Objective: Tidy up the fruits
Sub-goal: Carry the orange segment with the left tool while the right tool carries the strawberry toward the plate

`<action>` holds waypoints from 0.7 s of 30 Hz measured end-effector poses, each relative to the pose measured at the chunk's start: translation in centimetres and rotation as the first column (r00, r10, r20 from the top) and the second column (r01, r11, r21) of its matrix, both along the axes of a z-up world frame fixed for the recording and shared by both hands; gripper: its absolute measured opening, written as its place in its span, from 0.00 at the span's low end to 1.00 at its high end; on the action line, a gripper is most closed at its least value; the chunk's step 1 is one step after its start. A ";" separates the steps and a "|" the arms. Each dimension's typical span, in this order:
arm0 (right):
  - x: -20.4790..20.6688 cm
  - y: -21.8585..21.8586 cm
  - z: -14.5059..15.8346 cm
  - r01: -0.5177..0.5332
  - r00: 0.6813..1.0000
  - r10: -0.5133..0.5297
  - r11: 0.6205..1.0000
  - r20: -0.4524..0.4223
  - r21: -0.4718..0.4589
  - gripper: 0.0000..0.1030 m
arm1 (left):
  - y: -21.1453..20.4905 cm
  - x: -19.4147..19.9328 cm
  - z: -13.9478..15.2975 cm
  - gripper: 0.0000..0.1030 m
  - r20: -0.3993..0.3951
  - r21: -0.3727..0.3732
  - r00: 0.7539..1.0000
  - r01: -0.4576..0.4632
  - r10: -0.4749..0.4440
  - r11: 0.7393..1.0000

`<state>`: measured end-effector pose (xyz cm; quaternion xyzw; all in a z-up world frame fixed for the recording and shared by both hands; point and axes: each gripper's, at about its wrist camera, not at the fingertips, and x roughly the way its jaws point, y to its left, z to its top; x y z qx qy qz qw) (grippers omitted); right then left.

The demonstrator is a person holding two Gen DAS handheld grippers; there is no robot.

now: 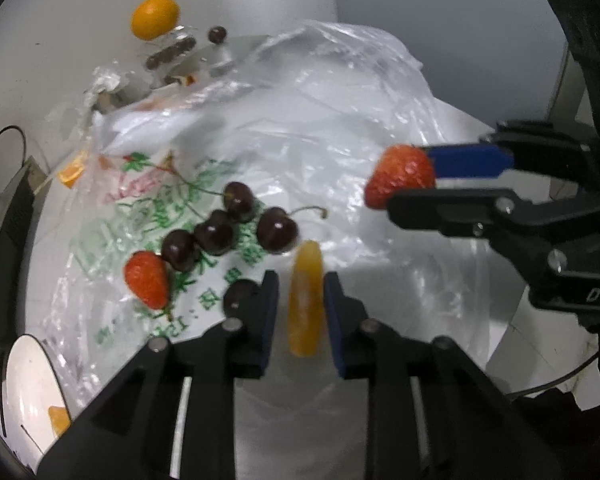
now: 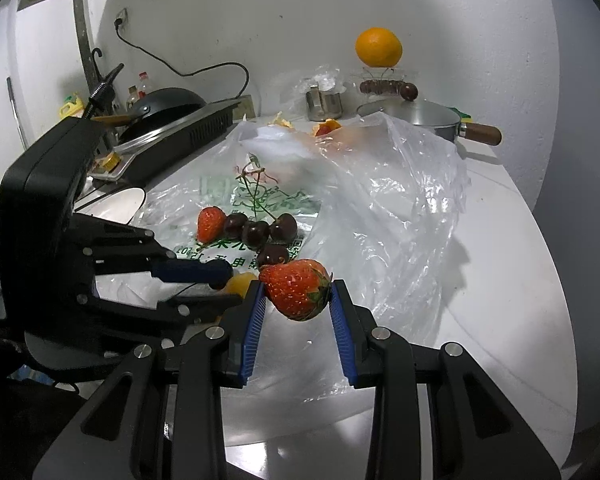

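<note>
My right gripper (image 2: pixel 298 292) is shut on a red strawberry (image 2: pixel 296 289) and holds it above the counter; it also shows in the left wrist view (image 1: pixel 400 182). My left gripper (image 1: pixel 302 292) straddles a yellow-orange fruit slice (image 1: pixel 306 304), its pads close beside it without clearly pressing it. The slice peeks out in the right wrist view (image 2: pixel 238 283). A second strawberry (image 1: pixel 147 279) and several dark cherries (image 1: pixel 216 232) lie on a printed plastic bag (image 1: pixel 160 200).
A crumpled clear bag (image 2: pixel 388 200) covers the counter middle. An orange (image 2: pixel 378 47) sits on a glass stand at the back by a lidded pot (image 2: pixel 420 114). A stove with a wok (image 2: pixel 168 104) and a white bowl (image 2: pixel 120 206) stand at left.
</note>
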<state>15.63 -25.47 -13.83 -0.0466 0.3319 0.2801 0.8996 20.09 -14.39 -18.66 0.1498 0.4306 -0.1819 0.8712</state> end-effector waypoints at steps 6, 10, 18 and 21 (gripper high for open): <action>0.1 -0.1 -0.1 0.012 1.000 -0.012 1.000 -0.002 -0.004 0.34 | 0.1 0.4 -0.5 0.25 -0.018 -0.016 1.000 0.017 -0.018 1.000; 0.1 -0.1 -0.1 0.016 1.000 -0.016 1.000 -0.002 -0.006 0.34 | 0.5 0.5 -0.5 0.17 -0.016 -0.030 1.000 0.009 -0.009 1.000; -0.3 0.3 0.8 0.020 1.000 -0.020 1.000 0.022 -0.015 0.34 | 1.3 -0.5 1.0 0.16 0.008 -0.087 1.000 0.012 -0.012 0.996; -0.6 0.8 1.2 0.019 0.999 -0.019 1.000 0.034 -0.018 0.34 | 1.8 -0.9 1.9 0.16 0.025 -0.105 1.000 0.014 -0.011 0.994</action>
